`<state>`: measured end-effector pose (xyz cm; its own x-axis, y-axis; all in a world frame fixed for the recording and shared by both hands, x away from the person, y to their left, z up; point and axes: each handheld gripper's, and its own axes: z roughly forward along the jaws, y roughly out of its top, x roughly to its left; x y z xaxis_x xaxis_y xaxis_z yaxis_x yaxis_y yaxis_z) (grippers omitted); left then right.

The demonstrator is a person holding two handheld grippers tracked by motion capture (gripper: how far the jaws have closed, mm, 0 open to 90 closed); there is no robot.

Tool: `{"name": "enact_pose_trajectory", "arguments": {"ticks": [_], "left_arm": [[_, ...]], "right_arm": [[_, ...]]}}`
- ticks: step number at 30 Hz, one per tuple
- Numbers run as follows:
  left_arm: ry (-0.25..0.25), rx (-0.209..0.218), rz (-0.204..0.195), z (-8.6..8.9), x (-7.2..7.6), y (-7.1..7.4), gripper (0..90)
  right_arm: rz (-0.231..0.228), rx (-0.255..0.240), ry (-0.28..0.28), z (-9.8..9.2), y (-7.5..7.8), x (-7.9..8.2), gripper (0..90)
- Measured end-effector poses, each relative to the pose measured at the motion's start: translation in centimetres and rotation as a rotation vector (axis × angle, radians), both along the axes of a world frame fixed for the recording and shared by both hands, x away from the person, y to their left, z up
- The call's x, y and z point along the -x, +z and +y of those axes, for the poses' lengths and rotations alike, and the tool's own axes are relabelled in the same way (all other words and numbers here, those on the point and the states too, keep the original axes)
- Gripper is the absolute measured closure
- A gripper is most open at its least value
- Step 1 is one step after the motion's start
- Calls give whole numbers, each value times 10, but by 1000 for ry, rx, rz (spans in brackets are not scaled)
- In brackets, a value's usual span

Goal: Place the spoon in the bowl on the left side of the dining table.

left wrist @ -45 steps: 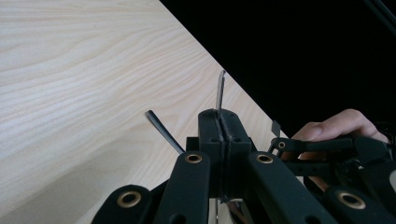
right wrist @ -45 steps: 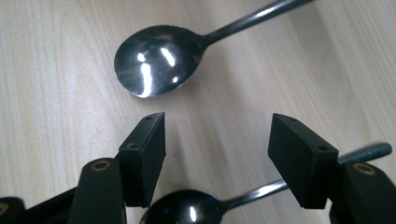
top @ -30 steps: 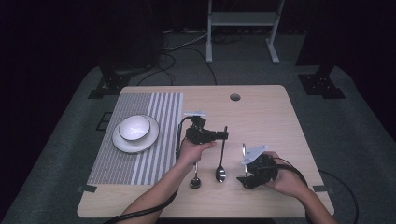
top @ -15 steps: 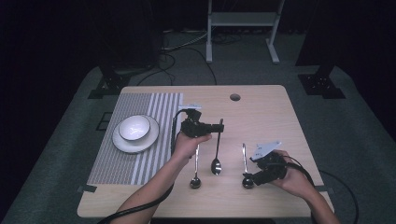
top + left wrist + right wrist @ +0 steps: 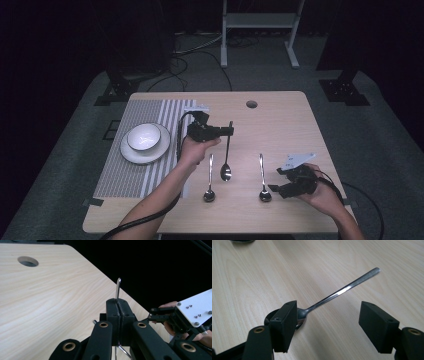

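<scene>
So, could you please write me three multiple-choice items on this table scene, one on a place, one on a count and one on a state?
1. Where does the bowl sit?
A. on a plate on the striped mat
B. on the bare wood by the hole
C. on the floor

2. How many spoons are there?
A. one
B. three
C. five

3. How does the left gripper stand?
A. wide open over the bowl
B. shut on a spoon's handle
C. lying on the table

Answers:
1. A: the plate under it rests on the striped mat.
2. B: two lie on the table, one is held.
3. B: its jaws pinch the held spoon.
</scene>
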<state>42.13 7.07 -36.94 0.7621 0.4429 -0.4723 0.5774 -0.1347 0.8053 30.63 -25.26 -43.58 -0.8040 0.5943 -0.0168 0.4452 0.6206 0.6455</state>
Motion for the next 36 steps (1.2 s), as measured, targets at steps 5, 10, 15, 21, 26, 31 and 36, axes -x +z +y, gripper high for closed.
{"name": "enact_pose_trajectory", "arguments": {"ticks": [5, 10, 15, 21, 26, 31, 36], "left_arm": [[37, 10, -5, 17, -4, 5, 893], [80, 10, -15, 37, -8, 12, 893], [106, 6, -31, 53, -11, 18, 893], [155, -2, -39, 72, -16, 23, 893], [193, -5, -43, 85, -20, 27, 893], [228, -3, -57, 101, -23, 33, 893], [263, -4, -66, 116, -26, 39, 893]], "right_arm": [[0, -2, -13, -5, -2, 3, 295], [-4, -31, -37, -12, -2, 4, 295], [-16, -67, -59, -17, -2, 6, 289], [-17, -65, -69, -19, -4, 7, 289], [-15, -64, -71, -19, -4, 7, 286], [-27, -66, -81, -23, -3, 8, 281], [-28, -79, -97, -28, -2, 9, 281]]}}
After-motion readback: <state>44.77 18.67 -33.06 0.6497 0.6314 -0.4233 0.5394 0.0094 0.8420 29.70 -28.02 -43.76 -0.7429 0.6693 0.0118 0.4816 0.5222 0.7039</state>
